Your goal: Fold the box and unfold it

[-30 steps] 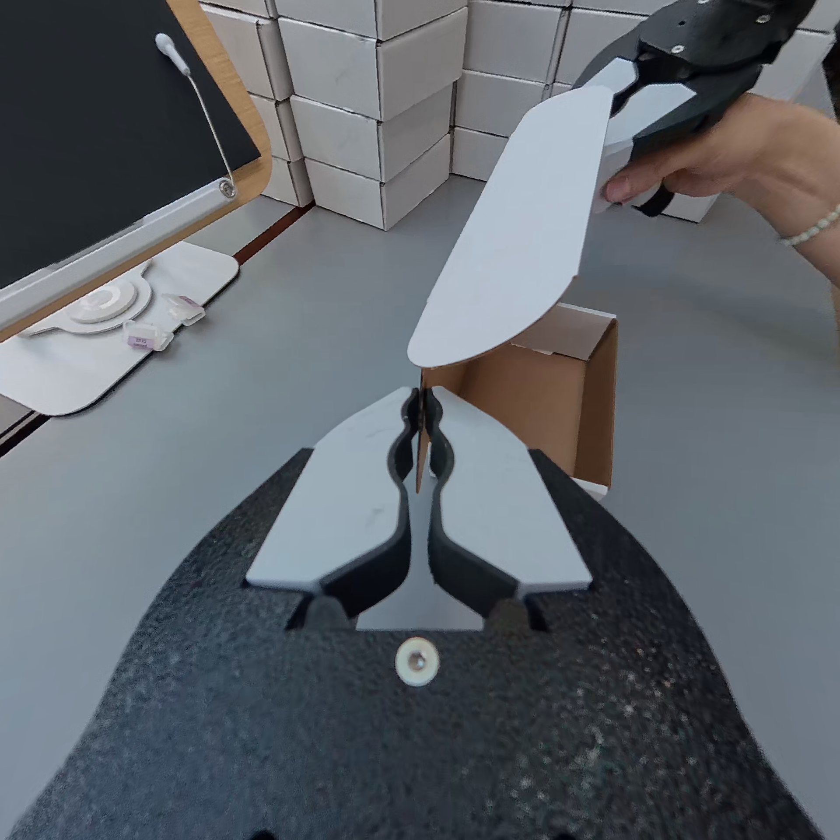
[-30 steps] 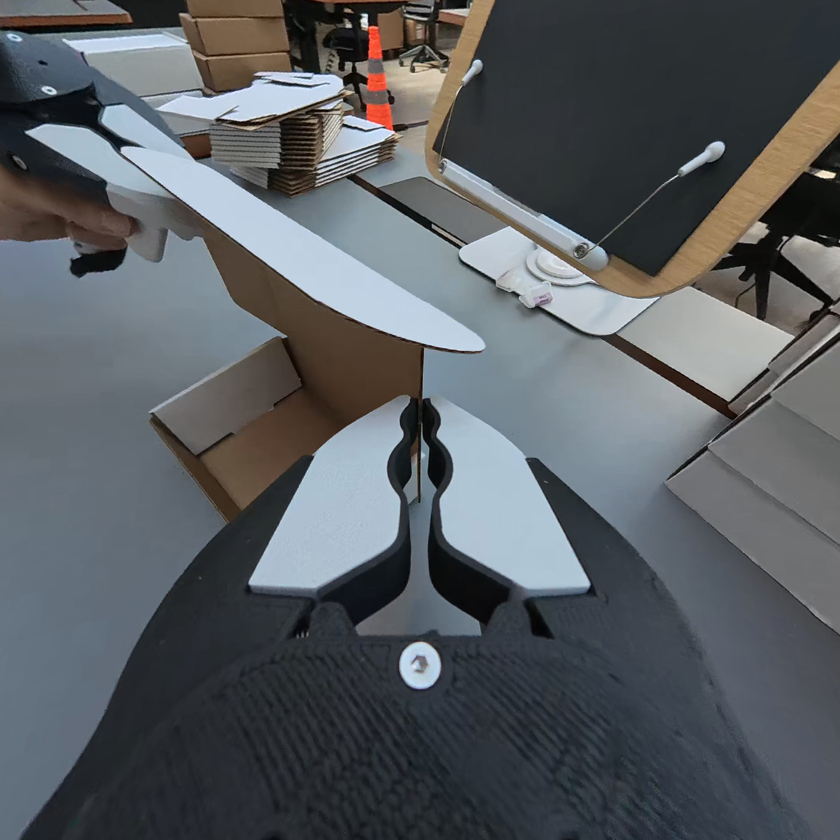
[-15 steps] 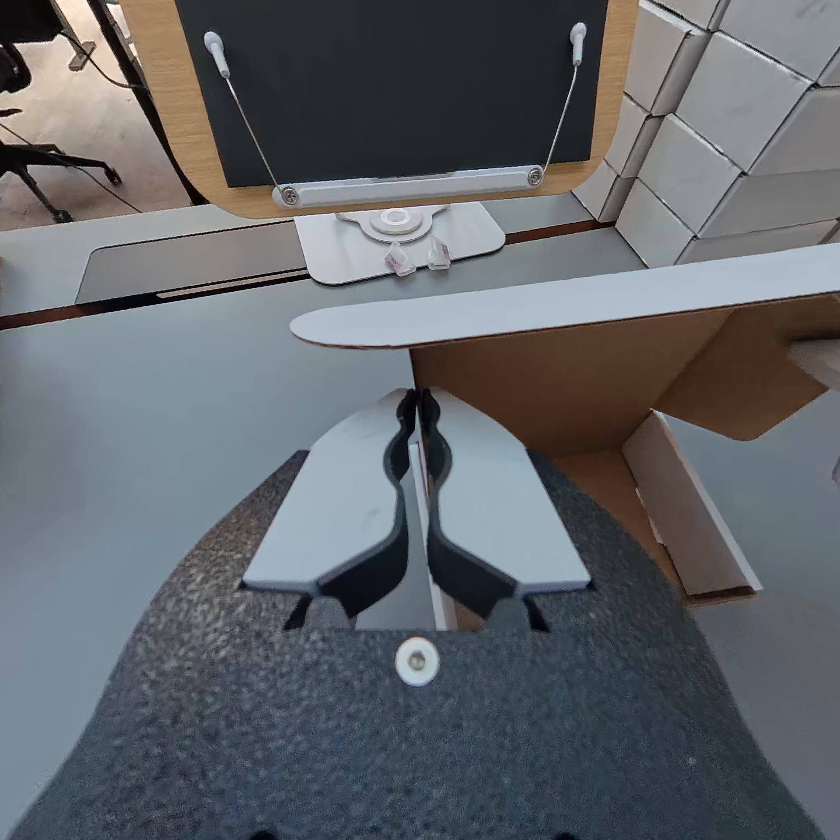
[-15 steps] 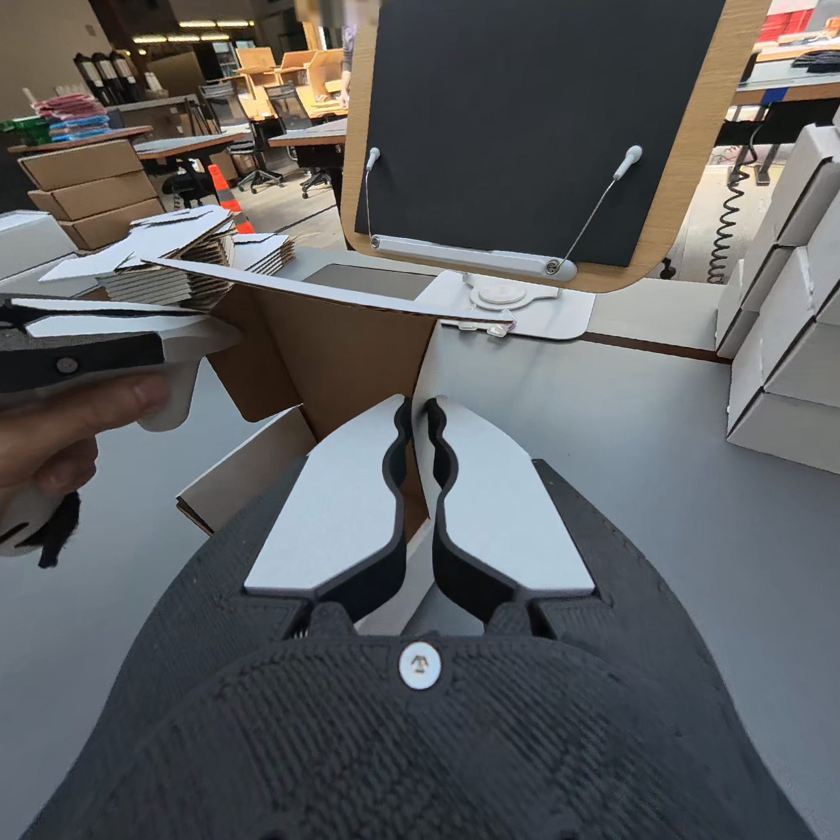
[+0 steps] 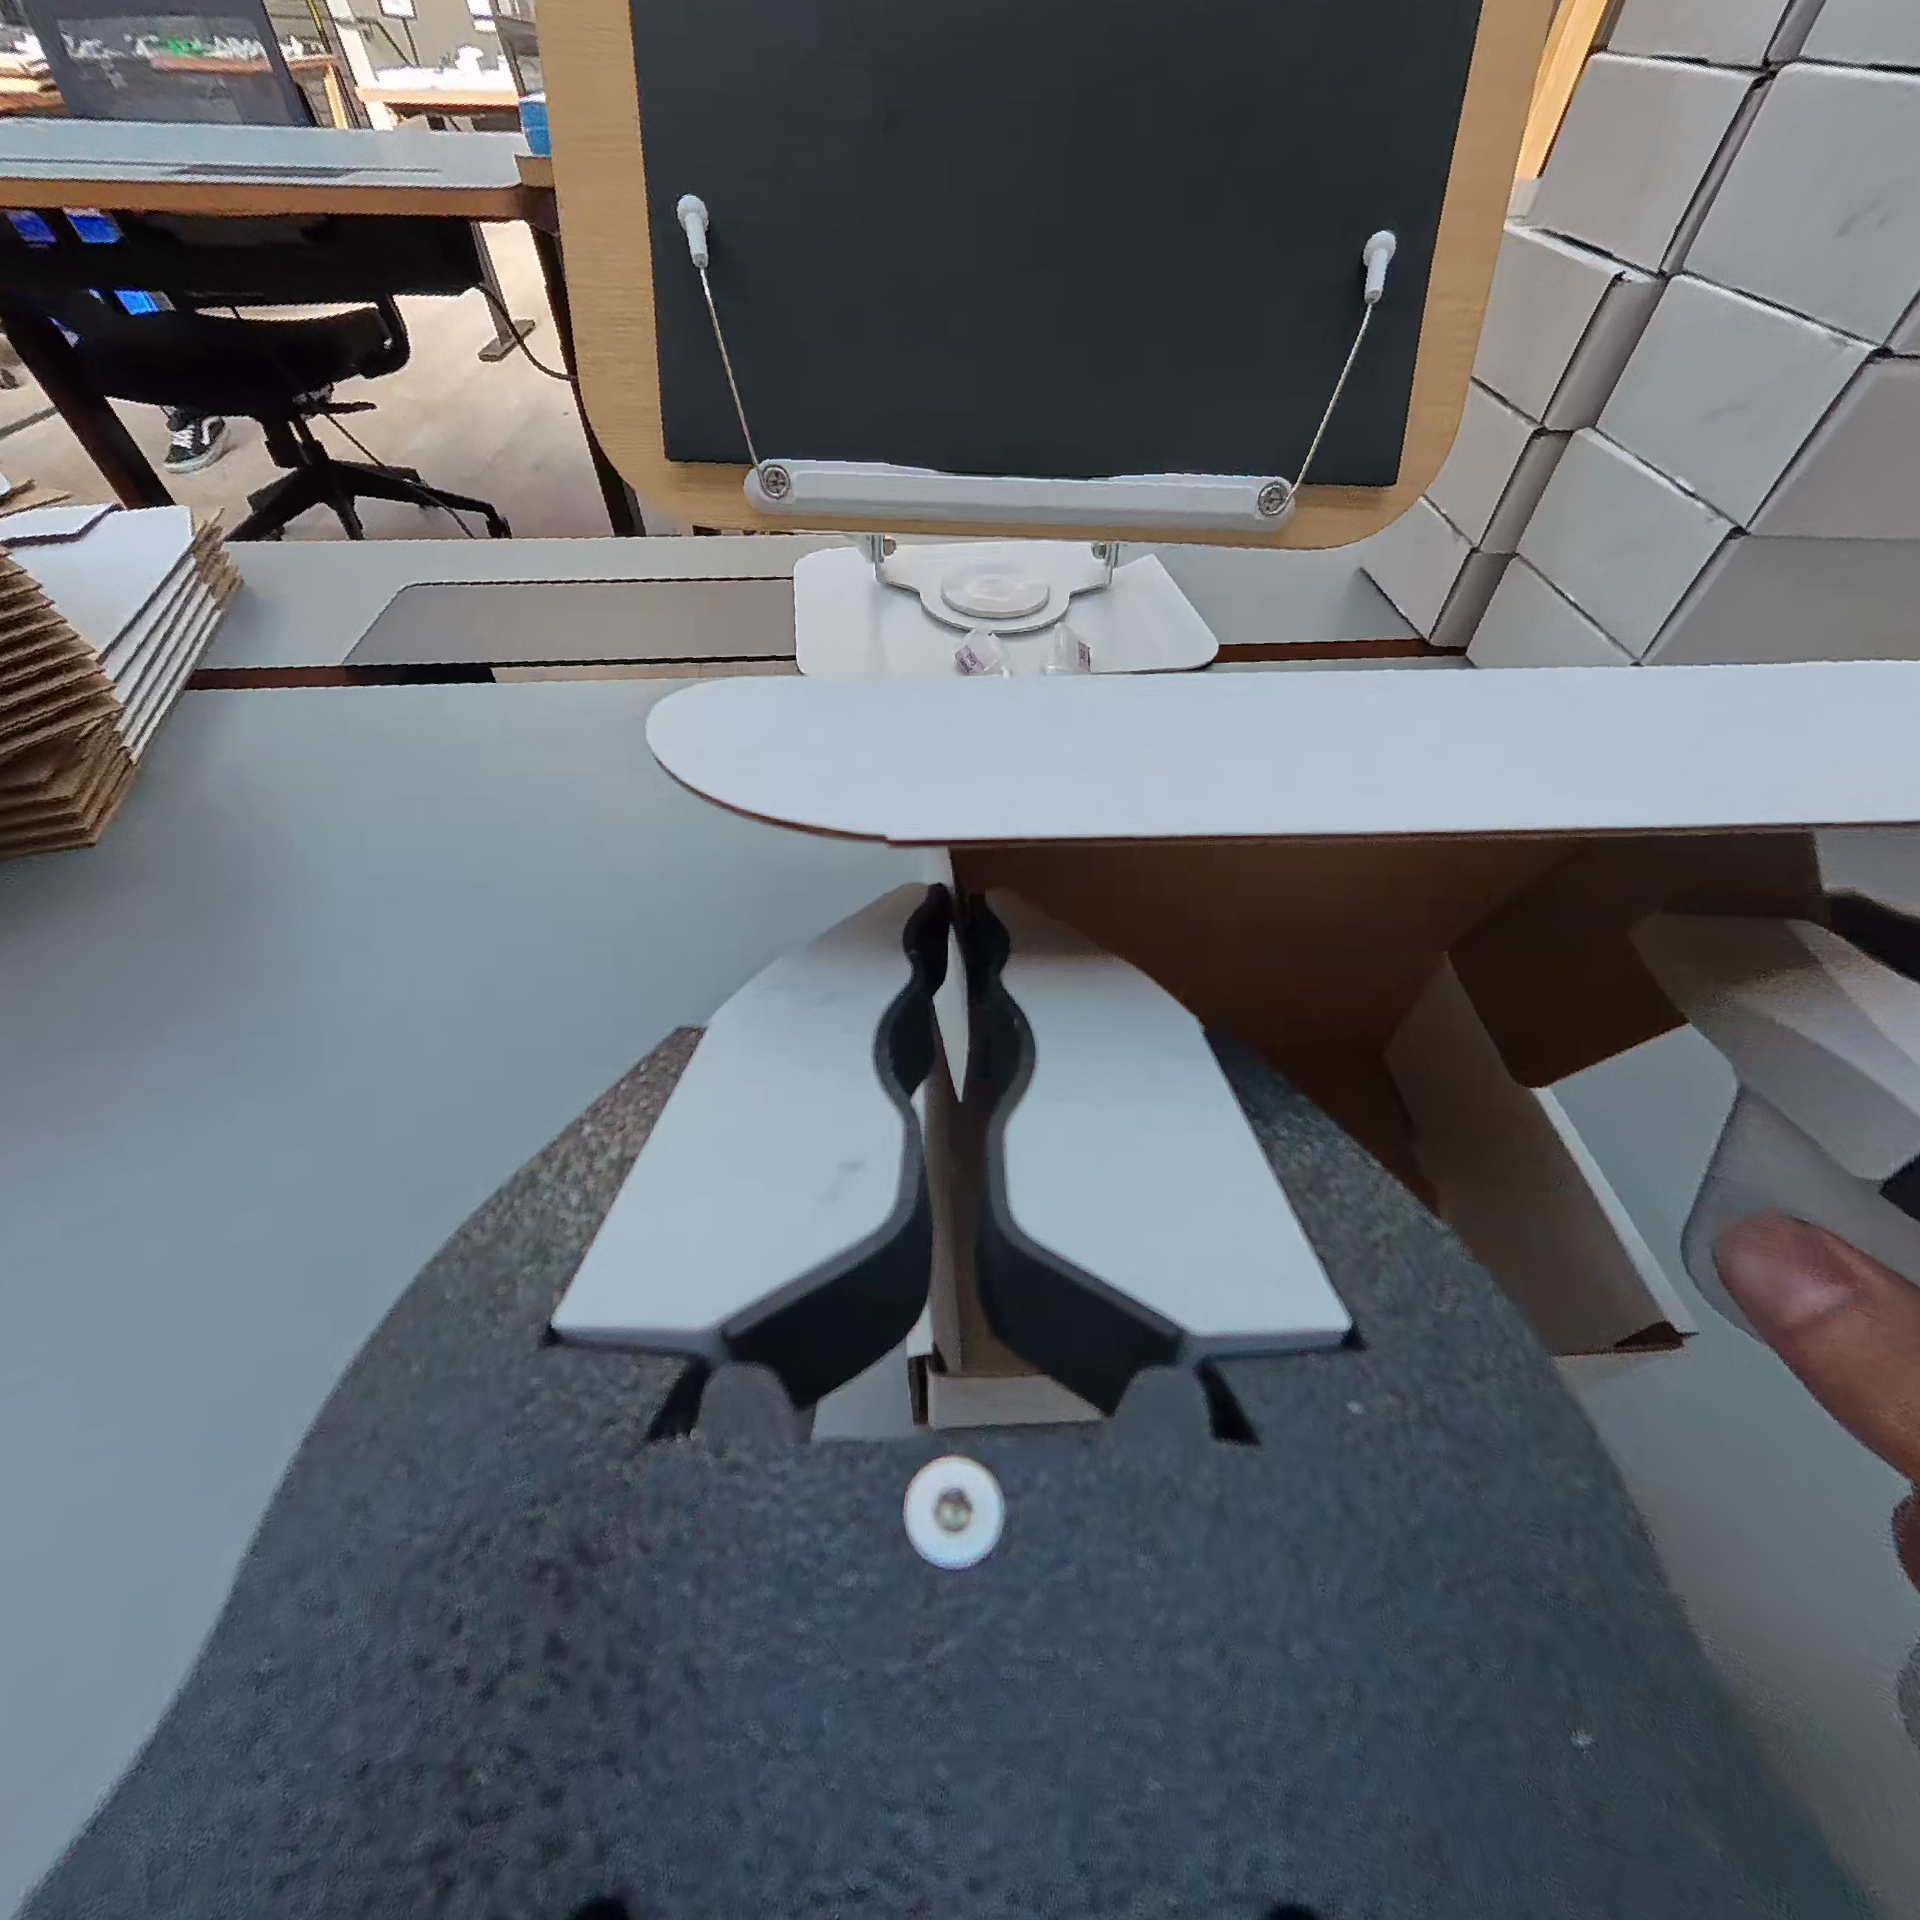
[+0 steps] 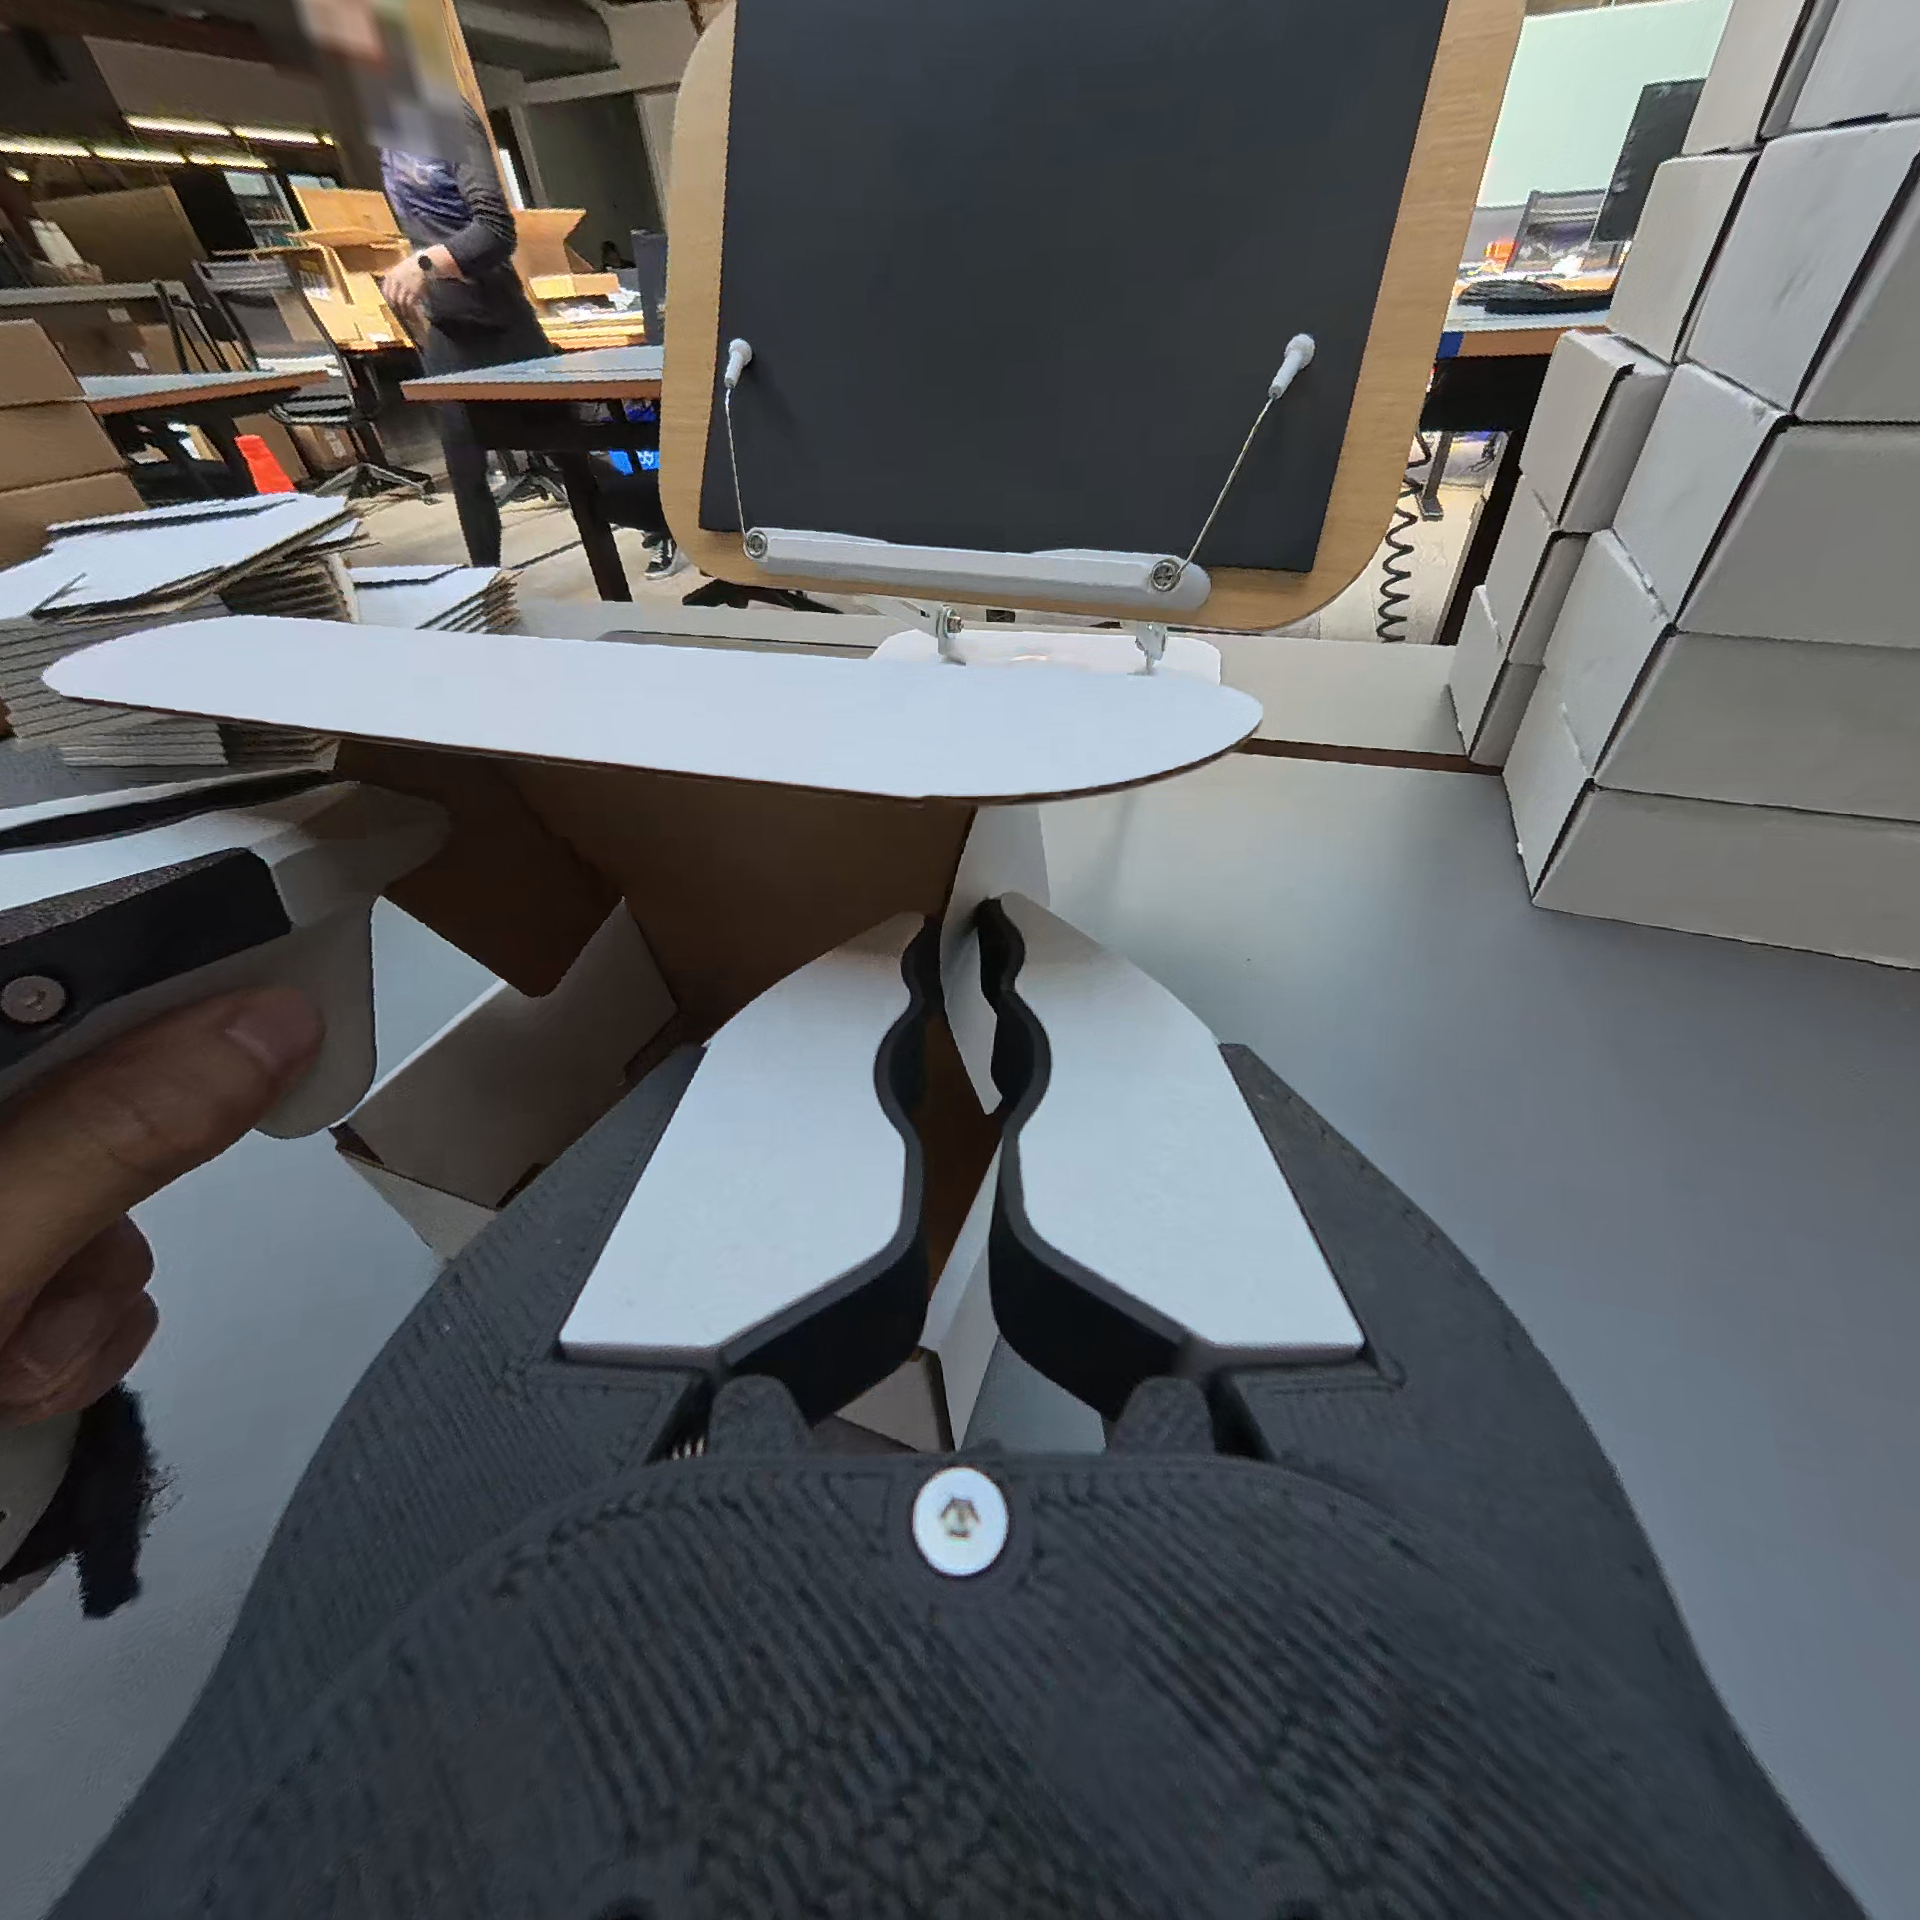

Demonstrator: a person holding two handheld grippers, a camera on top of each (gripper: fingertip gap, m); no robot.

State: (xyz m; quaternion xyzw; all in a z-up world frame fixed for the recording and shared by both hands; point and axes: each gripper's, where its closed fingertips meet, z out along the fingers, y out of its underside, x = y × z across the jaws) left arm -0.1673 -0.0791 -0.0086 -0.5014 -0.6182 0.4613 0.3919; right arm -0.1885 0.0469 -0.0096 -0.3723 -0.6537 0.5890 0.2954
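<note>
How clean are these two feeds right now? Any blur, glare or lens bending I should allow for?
Left wrist view: box sharp, right gripper at the edge soft, white cartons bowed by the wide lens. Right wrist view: left gripper and hand blurred, background person mosaicked. No strong glare in either.

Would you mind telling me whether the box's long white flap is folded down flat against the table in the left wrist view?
No, the long white flap is held up level above the grey table, with the box's brown inner wall showing beneath it.
</note>
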